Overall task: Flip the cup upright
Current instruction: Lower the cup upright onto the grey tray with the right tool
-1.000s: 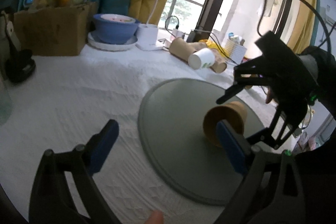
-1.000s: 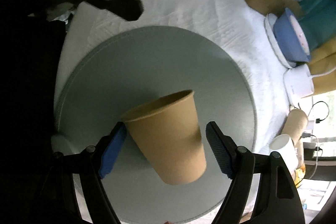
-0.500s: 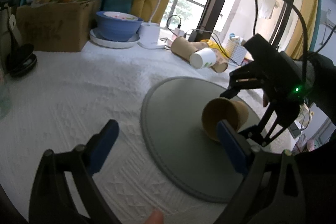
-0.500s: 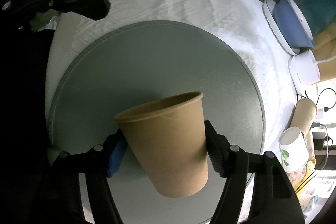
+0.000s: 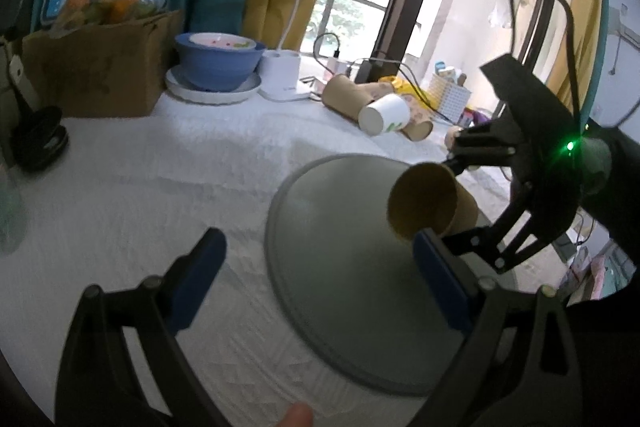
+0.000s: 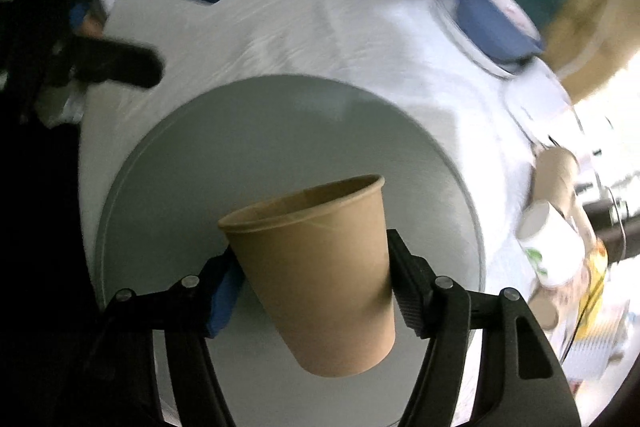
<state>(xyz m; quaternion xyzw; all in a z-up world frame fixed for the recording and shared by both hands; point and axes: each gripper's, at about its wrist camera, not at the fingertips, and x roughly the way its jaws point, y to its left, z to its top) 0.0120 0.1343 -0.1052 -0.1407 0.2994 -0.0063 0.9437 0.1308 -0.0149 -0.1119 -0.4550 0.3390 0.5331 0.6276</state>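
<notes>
A: Where is the brown paper cup (image 6: 316, 275) sitting right now?

B: It is not sitting at all — the right gripper (image 6: 316, 287) is clamping it across the body, one pad pressing on each side, and it is hanging above the round grey tray (image 6: 248, 147). From the left wrist view the cup (image 5: 430, 205) is tilting on its side, its open mouth facing the camera, and no part of it appears to be touching the tray (image 5: 332, 227).

A: And the other gripper?

B: The left gripper (image 5: 320, 275) is hovering over the near edge of the tray with its blue pads spread wide — nothing is lying between them. Its right pad (image 5: 440, 287) is showing just below the cup's rim in that view, though I cannot tell whether they are touching.

A: What is lying around the tray?

B: A white textured cloth (image 5: 140, 187) is covering the table. Toward the back a blue bowl (image 5: 218, 61) is resting on a white plate, beside a cardboard box (image 5: 96, 67) and a white desk lamp (image 5: 288, 27). A few spare paper cups (image 5: 380, 109) are lying on their sides near the window.
</notes>
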